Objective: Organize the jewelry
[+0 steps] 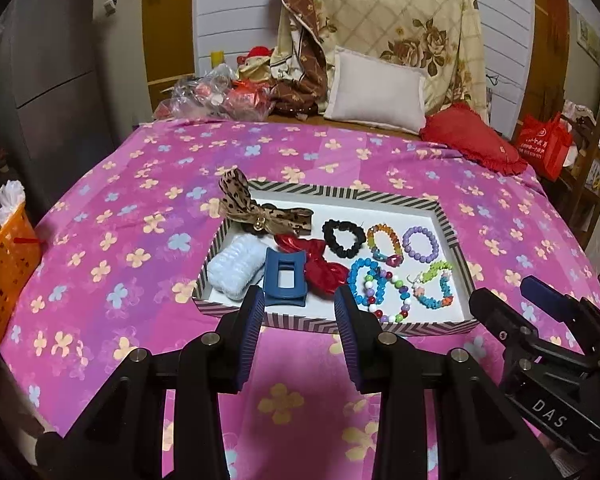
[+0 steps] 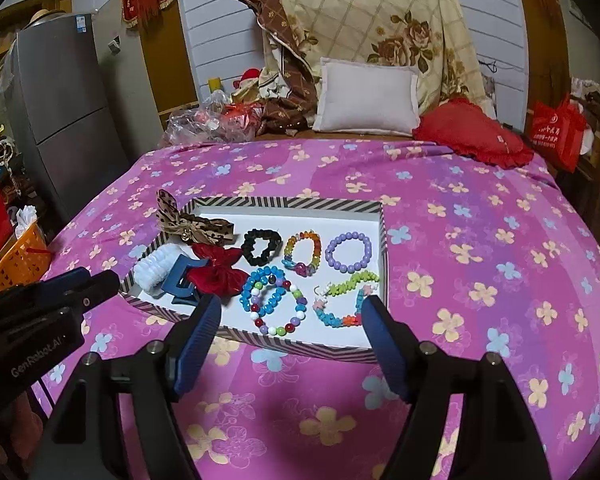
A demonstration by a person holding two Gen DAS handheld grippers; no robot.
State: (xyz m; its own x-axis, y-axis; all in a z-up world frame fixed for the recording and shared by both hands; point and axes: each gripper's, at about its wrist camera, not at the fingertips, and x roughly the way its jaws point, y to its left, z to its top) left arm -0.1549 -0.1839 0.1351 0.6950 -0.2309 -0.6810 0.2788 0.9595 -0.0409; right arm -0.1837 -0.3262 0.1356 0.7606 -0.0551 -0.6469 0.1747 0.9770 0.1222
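Note:
A striped-rim tray (image 1: 444,210) (image 2: 382,240) with a white floor lies on the pink flowered bedspread. In it lie a leopard bow (image 1: 244,204) (image 2: 188,224), a white scrunchie (image 1: 234,268) (image 2: 156,266), a blue claw clip (image 1: 285,280) (image 2: 182,284), a red bow (image 1: 320,264) (image 2: 218,270), a black scrunchie (image 1: 343,238) (image 2: 261,246) and several bead bracelets (image 1: 420,242) (image 2: 348,250). My left gripper (image 1: 300,300) is open and empty, at the tray's near edge. My right gripper (image 2: 290,308) is open and empty, over the tray's near edge.
An orange basket (image 1: 4,276) (image 2: 24,256) stands off the bed's left side. A white pillow (image 1: 376,92), a red cushion (image 1: 472,140) and plastic bags (image 1: 216,96) lie at the head of the bed. A grey fridge (image 1: 44,80) stands left.

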